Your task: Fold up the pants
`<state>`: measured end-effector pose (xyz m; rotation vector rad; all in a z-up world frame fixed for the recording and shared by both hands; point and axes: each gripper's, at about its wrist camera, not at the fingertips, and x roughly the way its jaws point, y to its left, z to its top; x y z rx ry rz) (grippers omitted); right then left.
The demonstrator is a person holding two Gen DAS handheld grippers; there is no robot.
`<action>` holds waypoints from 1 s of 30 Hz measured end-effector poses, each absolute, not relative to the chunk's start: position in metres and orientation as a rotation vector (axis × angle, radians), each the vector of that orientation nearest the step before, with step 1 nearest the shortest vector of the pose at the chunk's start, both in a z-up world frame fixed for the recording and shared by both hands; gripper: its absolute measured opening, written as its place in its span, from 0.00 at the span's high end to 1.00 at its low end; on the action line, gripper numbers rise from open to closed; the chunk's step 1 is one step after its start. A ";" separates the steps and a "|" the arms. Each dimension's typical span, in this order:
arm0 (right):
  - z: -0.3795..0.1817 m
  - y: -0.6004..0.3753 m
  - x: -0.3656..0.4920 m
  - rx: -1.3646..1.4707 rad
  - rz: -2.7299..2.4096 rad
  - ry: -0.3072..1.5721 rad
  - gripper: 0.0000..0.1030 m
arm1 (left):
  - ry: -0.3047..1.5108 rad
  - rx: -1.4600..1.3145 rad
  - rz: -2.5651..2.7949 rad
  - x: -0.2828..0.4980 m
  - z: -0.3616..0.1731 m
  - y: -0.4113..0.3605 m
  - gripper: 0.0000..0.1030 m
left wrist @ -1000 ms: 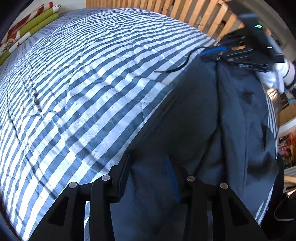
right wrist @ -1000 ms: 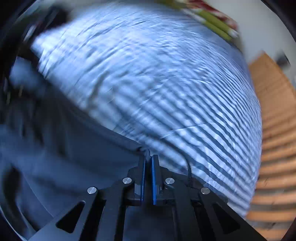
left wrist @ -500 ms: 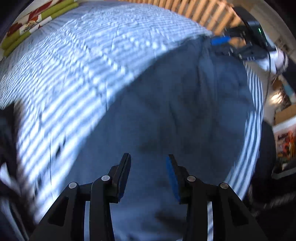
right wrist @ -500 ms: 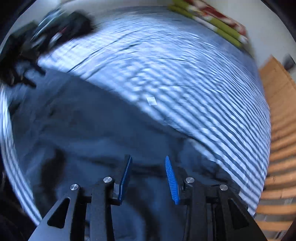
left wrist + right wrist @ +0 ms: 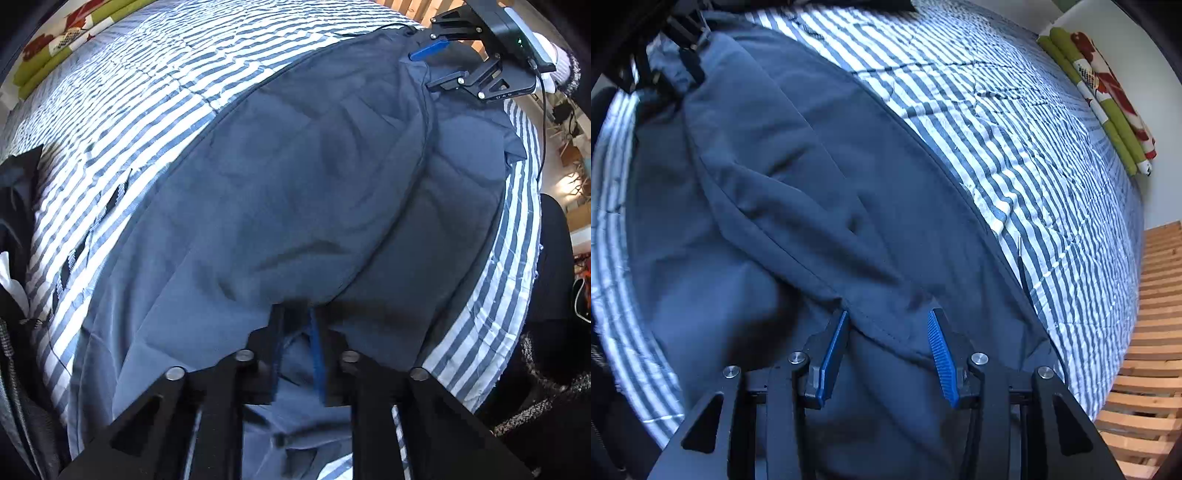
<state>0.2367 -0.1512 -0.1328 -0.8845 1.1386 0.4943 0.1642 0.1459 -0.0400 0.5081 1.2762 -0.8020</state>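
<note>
Both grippers are working the dark blue pants lying across the striped bedspread. I am pinching cloth at one end with my left gripper; my right gripper is hovering, fingers spread, over the opposite hem.

1. A bed cover in blue and white stripes spreads over the bed, wrinkled and quilted with stitch lines.
2. A rolled green textile with a red and white print lies at the far edge of the cover, against a pale wall.
3. Bare wooden bed slats show beside the cover's edge.
4. A dark heap of fabric sits at the left border of the left wrist view; what it is cannot be told.
</note>
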 end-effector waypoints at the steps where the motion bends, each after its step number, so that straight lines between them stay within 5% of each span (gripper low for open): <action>1: -0.132 -0.152 0.237 -0.883 0.493 1.138 0.61 | 1.270 0.511 -0.805 0.166 -0.040 0.146 0.97; 3: -0.132 -0.154 0.238 -0.872 0.496 1.142 0.70 | 1.252 0.528 -0.804 0.166 -0.035 0.145 0.98; 5: -0.131 -0.157 0.240 -0.868 0.481 1.145 0.98 | 1.242 0.516 -0.810 0.170 -0.029 0.150 0.98; 20: -0.128 -0.167 0.310 -0.771 0.225 1.021 0.99 | 1.094 0.507 -0.606 0.268 -0.021 0.147 0.98; 24: -0.149 -0.165 0.321 -0.839 0.172 1.053 0.85 | 1.074 0.532 -0.558 0.284 -0.031 0.149 0.94; 25: -0.151 -0.166 0.323 -0.852 0.143 1.058 0.70 | 1.096 0.524 -0.549 0.287 -0.031 0.151 0.93; 26: -0.147 -0.168 0.323 -0.846 0.115 1.051 0.60 | 1.144 0.485 -0.553 0.292 -0.029 0.157 0.80; 28: -0.129 -0.175 0.322 -0.765 0.121 1.057 0.60 | 1.153 0.429 -0.546 0.290 -0.017 0.173 0.69; 30: -0.103 -0.179 0.313 -0.687 0.110 1.029 0.60 | 1.110 0.400 -0.516 0.280 0.007 0.198 0.69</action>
